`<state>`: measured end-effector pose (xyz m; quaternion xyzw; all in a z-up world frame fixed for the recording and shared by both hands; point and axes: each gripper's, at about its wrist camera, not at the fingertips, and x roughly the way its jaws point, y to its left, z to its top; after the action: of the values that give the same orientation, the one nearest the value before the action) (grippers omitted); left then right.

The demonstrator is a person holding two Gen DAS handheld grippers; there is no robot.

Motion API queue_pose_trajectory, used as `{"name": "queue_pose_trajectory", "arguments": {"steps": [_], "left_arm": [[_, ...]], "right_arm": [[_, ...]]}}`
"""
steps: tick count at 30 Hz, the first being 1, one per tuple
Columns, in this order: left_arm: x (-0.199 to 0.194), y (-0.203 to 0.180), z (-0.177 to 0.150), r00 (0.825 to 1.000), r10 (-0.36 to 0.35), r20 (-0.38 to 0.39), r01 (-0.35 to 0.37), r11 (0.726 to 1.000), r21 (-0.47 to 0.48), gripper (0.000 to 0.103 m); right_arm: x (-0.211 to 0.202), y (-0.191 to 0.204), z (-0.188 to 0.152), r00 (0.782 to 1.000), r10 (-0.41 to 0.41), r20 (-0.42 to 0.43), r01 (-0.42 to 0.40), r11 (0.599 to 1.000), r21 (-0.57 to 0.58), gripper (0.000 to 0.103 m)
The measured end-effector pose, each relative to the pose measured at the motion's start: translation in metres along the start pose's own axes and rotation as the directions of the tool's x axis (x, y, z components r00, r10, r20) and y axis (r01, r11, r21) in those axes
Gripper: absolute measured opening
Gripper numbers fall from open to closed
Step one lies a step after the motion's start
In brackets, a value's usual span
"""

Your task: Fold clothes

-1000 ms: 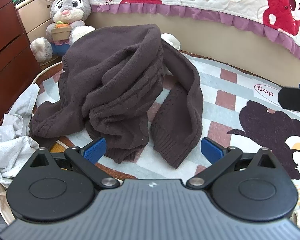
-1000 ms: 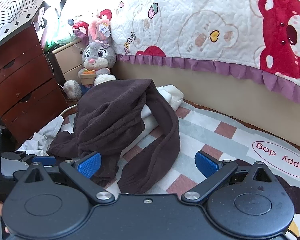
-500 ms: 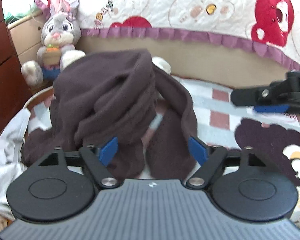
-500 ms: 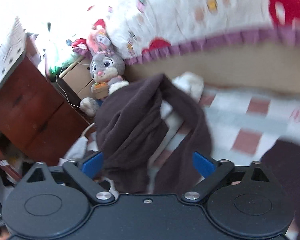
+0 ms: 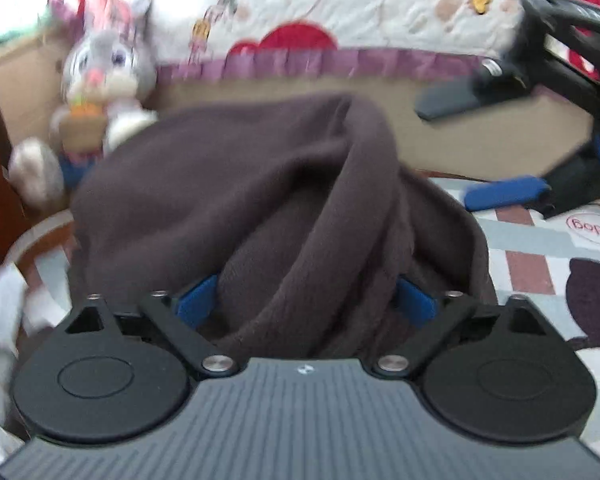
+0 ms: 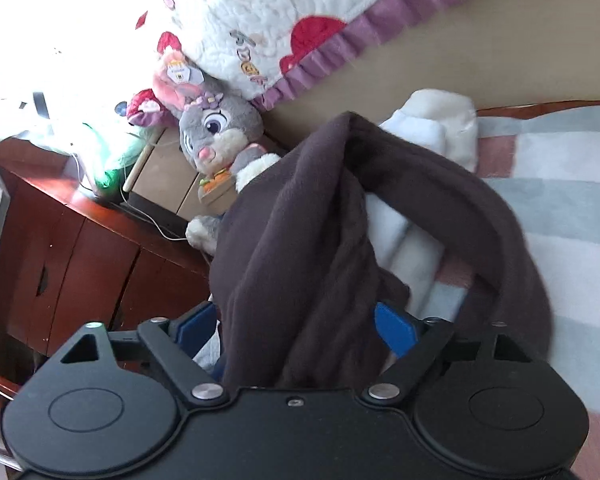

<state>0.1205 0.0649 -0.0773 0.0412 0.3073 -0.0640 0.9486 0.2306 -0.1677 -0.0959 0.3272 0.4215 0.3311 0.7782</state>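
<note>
1. Left gripper (image 5: 306,304): jaws spread, blue pads either side of a dark brown sweater (image 5: 240,208) fold, not clamped.
2. Right gripper (image 6: 296,328): jaws likewise spread around hanging cloth of the same garment; no clamping visible.
3. Sweater position: bunched in a raised heap on the checked mat (image 6: 560,216), draped over white clothing (image 6: 432,132), beside the plush rabbit (image 6: 220,132).
4. Progress: no flat, squared fold visible; judged unfolded. Spreading and folding remaining.
5. Grey garment (image 5: 0,312) at left: crumpled.
</note>
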Motion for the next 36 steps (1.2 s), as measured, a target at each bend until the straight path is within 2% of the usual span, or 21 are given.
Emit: {"name": "queue_pose_trajectory", "arguments": {"steps": [1, 4, 7, 8, 9, 10, 11, 14, 16, 20, 23, 26, 29, 30, 32, 34, 36], "left_arm": [[-0.003, 0.000, -0.001, 1.000, -0.019, 0.002, 0.019, 1.000, -0.013, 0.027], [-0.014, 0.000, -0.005, 0.997, -0.075, 0.010, 0.075, 0.996, -0.052, 0.022], [-0.024, 0.001, -0.009, 0.991, -0.131, 0.021, 0.132, 0.987, -0.090, 0.019], [-0.027, 0.001, -0.011, 0.989, -0.149, 0.025, 0.151, 0.983, -0.102, 0.019], [-0.031, 0.001, -0.012, 0.986, -0.167, 0.029, 0.169, 0.979, -0.115, 0.019], [-0.034, 0.001, -0.013, 0.982, -0.185, 0.033, 0.188, 0.974, -0.127, 0.019], [-0.038, 0.001, -0.015, 0.978, -0.203, 0.038, 0.206, 0.968, -0.139, 0.019], [-0.049, 0.001, -0.019, 0.965, -0.257, 0.054, 0.262, 0.949, -0.174, 0.019], [-0.071, -0.009, -0.012, 0.947, -0.302, 0.109, 0.315, 0.937, -0.150, 0.019], [-0.118, -0.040, 0.008, 0.900, -0.379, 0.217, 0.394, 0.918, -0.032, 0.019], [-0.144, -0.070, 0.024, 0.837, -0.493, 0.239, 0.497, 0.867, 0.049, 0.017], [-0.149, -0.097, 0.038, 0.752, -0.624, 0.213, 0.627, 0.777, 0.065, 0.017], [-0.152, -0.133, 0.050, 0.658, -0.736, 0.158, 0.736, 0.673, 0.071, 0.016], [-0.154, -0.150, 0.052, 0.635, -0.758, 0.145, 0.752, 0.650, 0.107, 0.015], [-0.160, -0.183, 0.057, 0.589, -0.800, 0.115, 0.780, 0.600, 0.179, 0.015], [-0.174, -0.212, 0.067, 0.530, -0.842, 0.103, 0.805, 0.537, 0.251, 0.015], [-0.188, -0.234, 0.081, 0.449, -0.888, 0.096, 0.844, 0.457, 0.279, 0.015]], "right_arm": [[0.010, -0.001, 0.005, 1.000, -0.010, -0.008, 0.010, 1.000, 0.004, 0.095], [0.036, -0.001, 0.009, 0.997, -0.053, -0.050, 0.054, 0.998, 0.015, 0.095], [0.056, 0.000, 0.002, 0.996, -0.040, -0.077, 0.041, 0.999, 0.018, 0.095], [0.062, 0.001, -0.001, 0.996, -0.031, -0.081, 0.032, 0.999, 0.017, 0.079], [0.061, 0.007, -0.007, 0.997, 0.003, -0.079, -0.004, 1.000, -0.011, 0.059], [0.055, 0.014, -0.011, 0.997, 0.019, -0.072, -0.023, 0.998, -0.062, 0.031], [0.050, 0.022, -0.015, 0.997, 0.035, -0.066, -0.042, 0.993, -0.112, 0.030], [0.009, 0.036, -0.024, 0.995, 0.104, 0.000, -0.102, 0.981, -0.165, 0.027], [-0.029, 0.043, -0.027, 0.984, 0.167, 0.057, -0.155, 0.973, -0.172, 0.025], [-0.118, 0.061, -0.037, 0.942, 0.262, 0.209, -0.214, 0.950, -0.227, 0.024], [-0.185, 0.069, -0.048, 0.915, 0.248, 0.319, -0.164, 0.950, -0.267, 0.024], [-0.242, 0.064, -0.058, 0.893, 0.195, 0.406, -0.089, 0.960, -0.264, 0.023], [-0.301, 0.051, -0.070, 0.875, 0.057, 0.482, 0.054, 0.975, -0.214, 0.023], [-0.321, 0.048, -0.074, 0.865, 0.000, 0.502, 0.111, 0.975, -0.192, 0.023], [-0.360, 0.045, -0.084, 0.832, -0.102, 0.546, 0.213, 0.967, -0.143, 0.022], [-0.400, 0.053, -0.093, 0.771, -0.168, 0.615, 0.322, 0.935, -0.147, 0.022], [-0.433, 0.073, -0.096, 0.706, -0.211, 0.676, 0.421, 0.893, -0.161, 0.022]]}}
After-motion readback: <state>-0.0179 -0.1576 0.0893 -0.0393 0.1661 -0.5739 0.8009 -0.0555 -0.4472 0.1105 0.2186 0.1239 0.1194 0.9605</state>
